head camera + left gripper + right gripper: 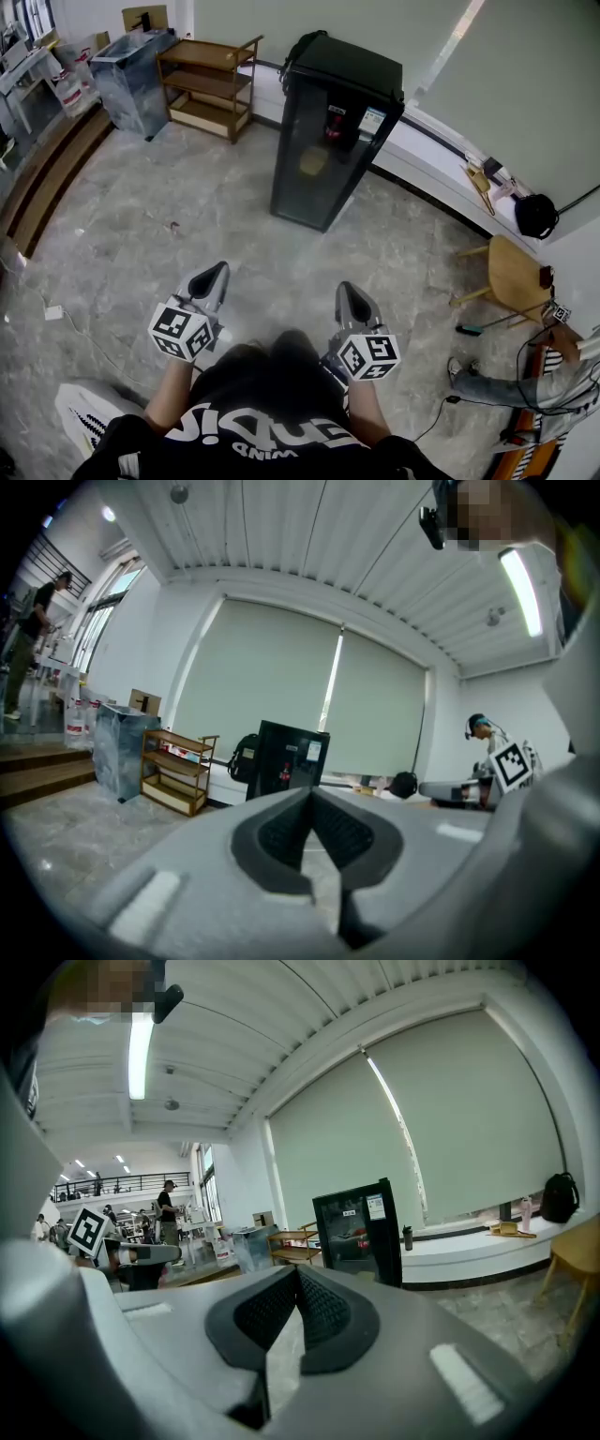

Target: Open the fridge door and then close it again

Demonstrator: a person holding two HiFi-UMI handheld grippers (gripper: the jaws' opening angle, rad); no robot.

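A tall black fridge (330, 131) with a dark glass door stands upright across the floor, its door closed; it also shows as the fridge (286, 757) in the left gripper view and the fridge (358, 1232) in the right gripper view. Both grippers are held close to the person's body, well short of it. My left gripper (218, 272) is shut with its tips touching and nothing held, the left gripper (311, 794) pointing toward the fridge. My right gripper (345, 291) is likewise shut and empty, with the right gripper (295, 1272) aimed at the fridge.
A wooden shelf rack (206, 86) and a wrapped grey cabinet (131, 80) stand left of the fridge. A wooden stool (514, 272) and a seated person (525, 380) are at the right. A white ledge (441, 159) runs behind the fridge. Steps (47, 178) rise at far left.
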